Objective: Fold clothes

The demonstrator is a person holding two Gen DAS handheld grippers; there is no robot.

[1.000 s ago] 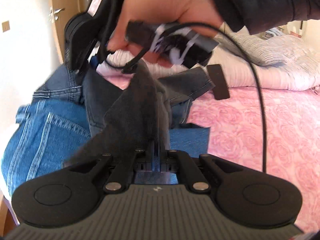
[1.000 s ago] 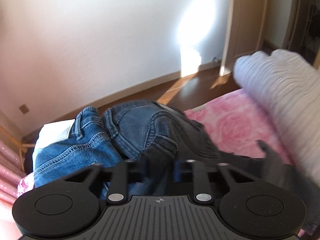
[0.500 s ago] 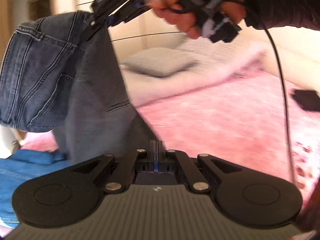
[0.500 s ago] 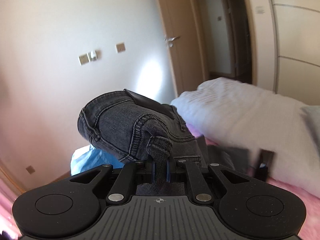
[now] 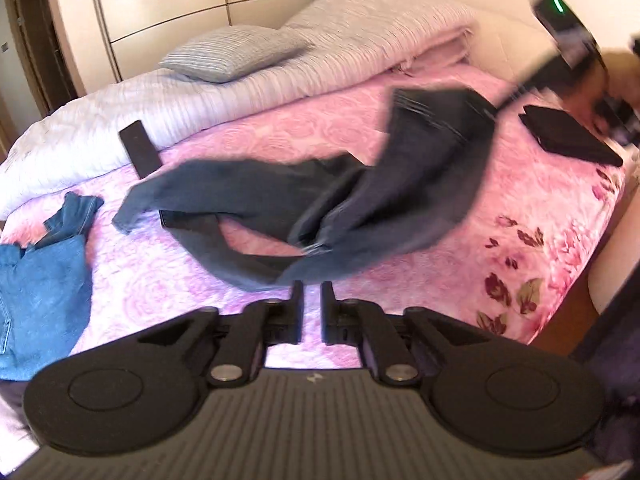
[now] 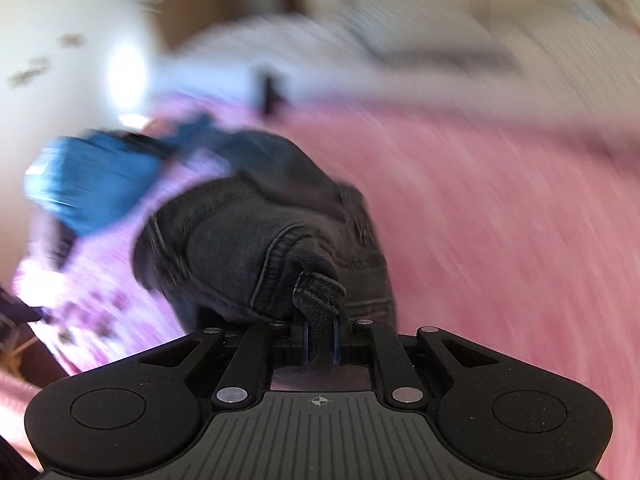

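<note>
1. Bed: covered by a pink floral bedspread; a striped duvet and a pillow lie at its far side.
2. Dark grey jeans: sprawled across the middle of the bed, one end raised toward the right tool; outline smeared by motion.
3. Blue jeans: at the left edge of the bed, partly cut off by the frame.
4. Left tool: fingers slightly apart, a narrow gap between them, nothing held; tips just short of the dark grey jeans.
5. Right tool: clamped on a belt loop of the dark grey jeans at the waistband. Its own view is heavily blurred; the background is hard to make out.
6. Flat black objects on the bedspread: not identifiable.
</note>
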